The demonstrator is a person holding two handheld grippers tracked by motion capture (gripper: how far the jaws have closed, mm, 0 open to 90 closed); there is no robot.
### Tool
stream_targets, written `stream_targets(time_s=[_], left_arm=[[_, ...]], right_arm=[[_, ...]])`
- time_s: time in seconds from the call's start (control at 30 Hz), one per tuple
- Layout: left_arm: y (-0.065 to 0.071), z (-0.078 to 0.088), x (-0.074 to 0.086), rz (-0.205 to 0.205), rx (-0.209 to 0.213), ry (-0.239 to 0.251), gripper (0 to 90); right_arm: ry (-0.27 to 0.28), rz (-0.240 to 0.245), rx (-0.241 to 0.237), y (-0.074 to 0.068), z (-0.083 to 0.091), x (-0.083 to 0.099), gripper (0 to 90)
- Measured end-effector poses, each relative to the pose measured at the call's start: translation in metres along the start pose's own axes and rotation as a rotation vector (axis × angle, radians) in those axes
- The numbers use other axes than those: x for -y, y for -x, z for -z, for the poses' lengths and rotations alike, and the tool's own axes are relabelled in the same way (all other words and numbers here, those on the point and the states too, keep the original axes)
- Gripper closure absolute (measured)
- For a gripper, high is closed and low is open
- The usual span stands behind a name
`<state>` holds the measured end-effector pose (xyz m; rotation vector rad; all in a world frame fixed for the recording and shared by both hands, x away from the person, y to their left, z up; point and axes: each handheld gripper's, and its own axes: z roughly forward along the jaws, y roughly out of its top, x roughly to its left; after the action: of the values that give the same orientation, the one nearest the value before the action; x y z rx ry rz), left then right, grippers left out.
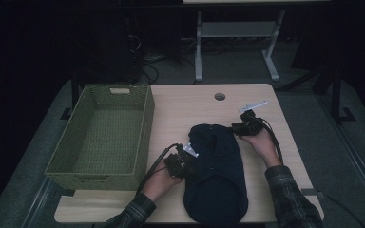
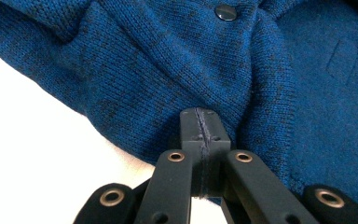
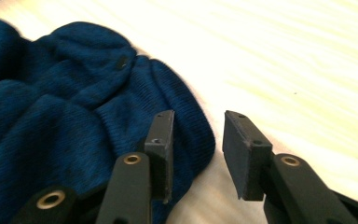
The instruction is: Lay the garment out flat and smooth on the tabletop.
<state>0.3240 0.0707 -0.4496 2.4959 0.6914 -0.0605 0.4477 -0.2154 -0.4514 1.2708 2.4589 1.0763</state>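
My left hand-held gripper [image 1: 190, 164] is clamped on the left edge of the dark blue knit garment [image 1: 216, 173]; in the left gripper view the two jaws meet with a thin fold of the knit [image 2: 168, 79] pinched in the seam between them. That garment lies bunched lengthwise on the light wooden worktop [image 1: 180, 109], toward my side of it, its near end at the front edge. A dark button [image 2: 225, 12] shows on the fabric beyond the closed jaws, and a small stitched rectangle sits on the panel at the right of that view. My right hand-held gripper [image 1: 241, 127] stands at the far right corner of the garment, jaws apart and grasping nothing. In the right gripper view the gap between them [image 3: 198, 149] lies over bare worktop, while one jaw overlaps the ribbed hem [image 3: 186, 121]; I cannot tell whether that jaw touches the cloth. A second small button [image 3: 121, 62] shows on the bunched fabric farther off. My right hand [image 1: 262, 145] rests on the worktop just beside the garment; my left hand [image 1: 164, 183] is against its left edge. A green woven basket [image 1: 145, 123] sits on the left part of the worktop, well apart from the garment. Both sleeves are plaid.
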Motion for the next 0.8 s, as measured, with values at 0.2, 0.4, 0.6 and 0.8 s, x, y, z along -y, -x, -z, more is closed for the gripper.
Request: stream_targets(time_s=[0.2,0.4,0.6,0.8], left_arm=[[0.000,0.000,0.000,0.000,0.001,0.000,90.0],[0.001,0.000,0.000,-0.006,-0.007,-0.004,90.0],[0.001,0.000,0.000,-0.005,-0.006,-0.002,90.0],[0.000,0.003,-0.003,0.000,-0.013,0.038,83.5]], right_arm=[[-0.034,-0.026,-0.054,0.005,-0.016,0.006,70.0],[-0.023,0.059,0.060,0.004,-0.011,0.002,80.3],[0.001,0.044,0.073,0.013,-0.011,0.006,79.6],[0.034,0.044,0.065,0.007,0.004,0.004,70.2]])
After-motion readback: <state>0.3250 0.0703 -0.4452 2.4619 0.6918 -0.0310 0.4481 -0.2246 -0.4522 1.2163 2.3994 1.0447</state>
